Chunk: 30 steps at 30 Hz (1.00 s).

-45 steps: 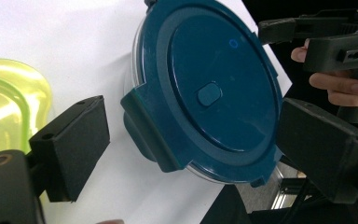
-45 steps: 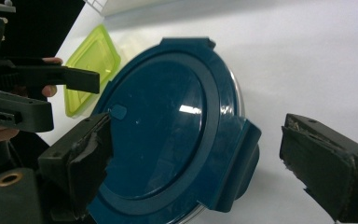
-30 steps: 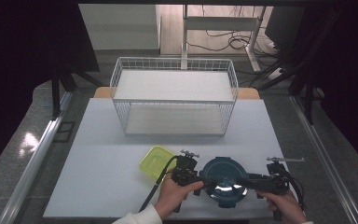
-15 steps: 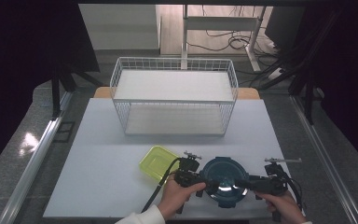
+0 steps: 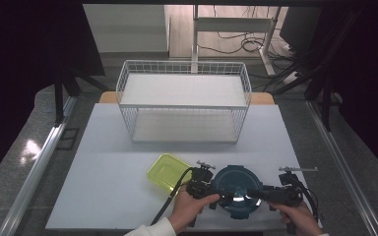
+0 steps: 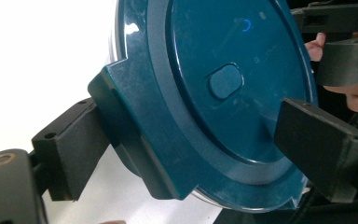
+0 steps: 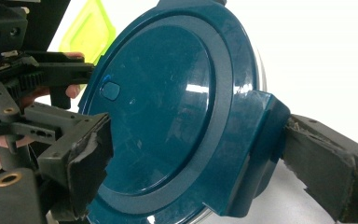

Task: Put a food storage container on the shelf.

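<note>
Both my claws at a teal lidded container, near edge of the white surface.

My left claw (image 5: pixel 215 192) and right claw (image 5: pixel 256 195) have barely shifted since half a second ago; the round teal container (image 5: pixel 236 189) stays where it sat, between them. The left gripper view shows my left claw (image 6: pixel 191 154) with jaws apart, one under a latch tab of the container (image 6: pixel 223 93), the other over its lid. The right gripper view shows my right claw (image 7: pixel 205 172) likewise spread, one jaw touching the opposite tab of the container (image 7: pixel 177 107). The high view adds a yellow-green lid (image 5: pixel 168 172) just beside it, and a white wire basket (image 5: pixel 184 101) well beyond.
</note>
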{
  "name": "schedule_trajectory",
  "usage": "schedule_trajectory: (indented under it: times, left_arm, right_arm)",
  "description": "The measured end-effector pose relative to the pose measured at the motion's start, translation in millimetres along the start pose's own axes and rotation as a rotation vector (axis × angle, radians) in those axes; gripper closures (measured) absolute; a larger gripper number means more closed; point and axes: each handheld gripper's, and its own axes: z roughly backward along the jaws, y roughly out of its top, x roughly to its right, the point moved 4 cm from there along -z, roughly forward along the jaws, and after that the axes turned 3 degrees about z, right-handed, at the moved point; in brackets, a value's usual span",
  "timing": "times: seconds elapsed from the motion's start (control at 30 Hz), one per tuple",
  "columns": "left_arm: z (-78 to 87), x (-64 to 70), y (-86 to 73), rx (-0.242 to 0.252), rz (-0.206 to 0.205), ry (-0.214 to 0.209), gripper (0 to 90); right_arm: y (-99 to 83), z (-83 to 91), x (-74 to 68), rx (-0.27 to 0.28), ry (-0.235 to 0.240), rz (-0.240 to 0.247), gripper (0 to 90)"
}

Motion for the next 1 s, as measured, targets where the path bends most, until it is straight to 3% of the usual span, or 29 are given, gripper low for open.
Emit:
schedule_trajectory:
  times: [0.67,1.0]
  left_arm:
    - [-3.0,2.6,0.4,-0.01,0.004,0.013,8.1]
    - [-5.3,2.8,1.2,-0.025,0.017,0.008,6.5]
  right_arm:
    - [-3.8,-5.6,3.0,-0.024,0.024,-0.042,11.4]
    - [-5.2,-4.9,3.3,-0.03,0.025,-0.041,11.4]
